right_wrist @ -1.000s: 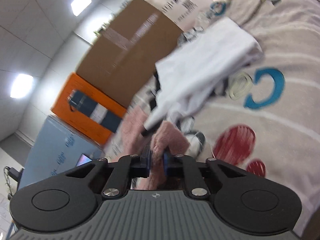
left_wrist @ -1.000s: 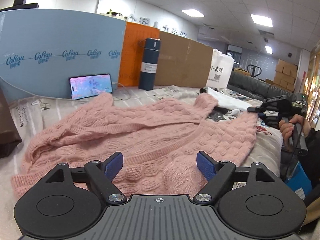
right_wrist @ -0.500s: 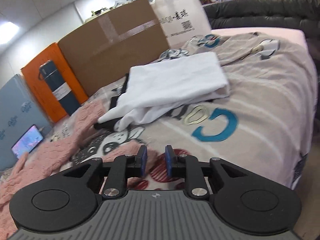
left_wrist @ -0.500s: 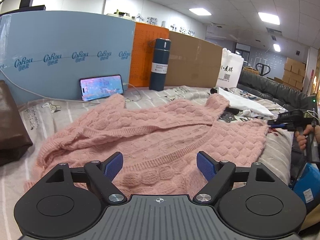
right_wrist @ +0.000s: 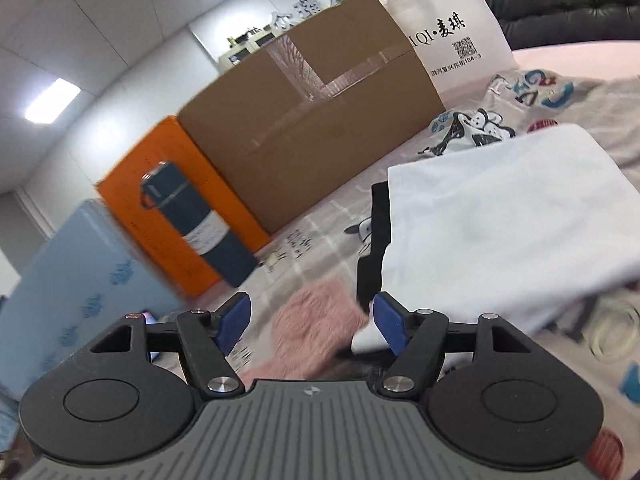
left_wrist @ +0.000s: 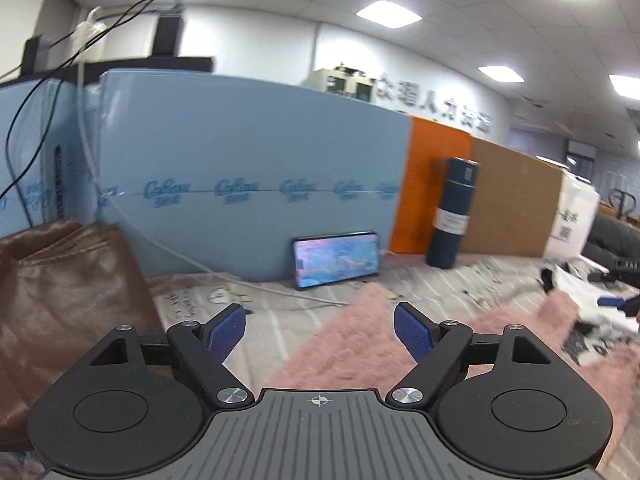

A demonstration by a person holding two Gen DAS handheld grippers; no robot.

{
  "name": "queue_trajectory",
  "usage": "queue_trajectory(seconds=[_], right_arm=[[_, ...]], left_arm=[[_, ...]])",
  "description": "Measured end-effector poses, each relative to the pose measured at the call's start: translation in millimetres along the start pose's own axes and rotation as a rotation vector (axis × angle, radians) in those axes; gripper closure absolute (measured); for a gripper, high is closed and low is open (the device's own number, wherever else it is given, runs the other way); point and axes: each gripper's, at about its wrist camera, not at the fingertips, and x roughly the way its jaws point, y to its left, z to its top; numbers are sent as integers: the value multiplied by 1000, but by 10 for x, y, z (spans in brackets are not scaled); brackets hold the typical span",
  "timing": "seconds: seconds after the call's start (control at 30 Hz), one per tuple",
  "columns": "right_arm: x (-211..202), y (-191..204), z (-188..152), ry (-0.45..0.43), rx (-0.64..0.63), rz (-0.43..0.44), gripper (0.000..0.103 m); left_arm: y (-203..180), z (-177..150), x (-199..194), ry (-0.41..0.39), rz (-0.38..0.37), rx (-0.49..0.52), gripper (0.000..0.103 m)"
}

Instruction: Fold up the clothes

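A pink knitted sweater (left_wrist: 360, 344) lies spread on the printed bedsheet (left_wrist: 276, 320). My left gripper (left_wrist: 320, 330) is open and empty, low over the sweater's upper left corner. My right gripper (right_wrist: 311, 326) is open and empty, with a pink sweater corner (right_wrist: 316, 328) between and just beyond its fingers. A folded white garment (right_wrist: 492, 220) lies on a black one (right_wrist: 370, 256) to the right of that corner. The right gripper also shows at the far right of the left wrist view (left_wrist: 616, 302).
A brown leather bag (left_wrist: 60, 312) sits at the left. A phone (left_wrist: 336, 258) leans on a blue foam board (left_wrist: 240, 184). A dark blue flask (left_wrist: 454, 212), an orange box (right_wrist: 160, 208), a cardboard box (right_wrist: 320, 128) and a white paper bag (right_wrist: 448, 32) line the back.
My right gripper let go of the sweater edge, opened wide and moved to the sweater's far corner. My left gripper swung left and forward toward the sweater's upper left corner.
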Motion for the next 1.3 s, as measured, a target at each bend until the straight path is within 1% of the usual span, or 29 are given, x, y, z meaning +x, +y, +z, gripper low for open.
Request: queue_trajectory(seconds=[0.07,0.1,0.17,0.2,0.23,0.27,0.3,0.33,0.37,0.4,0.43,0.53,0.57,0.6,0.7,0.77,0.87,0.93,0.97,1.0,1.03,1.07,1.1,1.13,1.17,1.2,1.23,1.3], right_arm=[[224,31,25,22,-1,-46,37],[308,29,14,37,1,-50,37],[472,28,-17,66,0,-62,41],[525,35,-51,74,-10,-72,46],[549,45,-88,77,-23,-73,55],[572,55,-124,81,-36,-75,58],[595,66,-161,84,-49,-76,63],[614,80,-192,87,-68,-76,70],[622,104,-214,90,-98,-76,74],[621,129,-233,92,-130,-77,81],[611,155,-245,91,-161,-74,86],[508,259,-239,51,-261,-26,89],[466,299,-227,28,-293,-18,90],[429,336,-208,-2,-319,-37,91],[375,388,-151,-77,-384,-137,92],[415,375,-137,-87,-427,-197,92],[580,273,-171,-51,-461,-289,93],[682,147,-194,2,-428,-319,93],[708,83,-195,20,-402,-320,93],[695,35,-178,19,-371,-305,93],[668,1,-160,10,-344,-293,90],[614,3,-145,-13,-330,-289,86],[554,24,-138,-38,-329,-294,74],[487,49,-133,-62,-329,-295,66],[391,86,-133,-83,-325,-277,64],[268,133,-132,-97,-314,-236,62],[144,180,-132,-112,-303,-195,57],[-86,275,-152,-108,-275,-96,53]], left_arm=[[117,8,115,32,-3,-31,20],[149,-9,190,55,-6,-38,21],[168,-70,369,115,-8,-36,21],[177,-101,458,145,-9,-34,22],[186,-132,547,175,-10,-33,26],[190,-171,643,208,-13,-28,28],[174,-220,723,238,-19,-12,37],[141,-268,772,259,-30,10,58],[108,-316,821,279,-41,32,68],[75,-363,871,299,-52,54,76],[25,-396,879,303,-59,87,84],[-182,-429,754,250,-58,218,89],[-218,-428,731,234,-30,247,90],[-226,-426,723,225,5,265,90],[-170,-405,743,220,106,287,90],[-134,-424,790,237,111,272,90],[-153,-467,840,251,123,289,88],[-126,-461,841,246,124,275,83],[-91,-439,818,236,122,250,82],[-53,-407,774,216,122,222,77],[-15,-374,730,197,123,195,74],[23,-342,686,178,124,167,73],[37,-314,610,154,122,154,72],[22,-292,490,123,119,160,66],[7,-270,371,93,115,165,61],[-8,-248,252,62,111,171,48],[-23,-226,132,31,107,176,40],[-54,-182,-106,-30,99,187,37]])
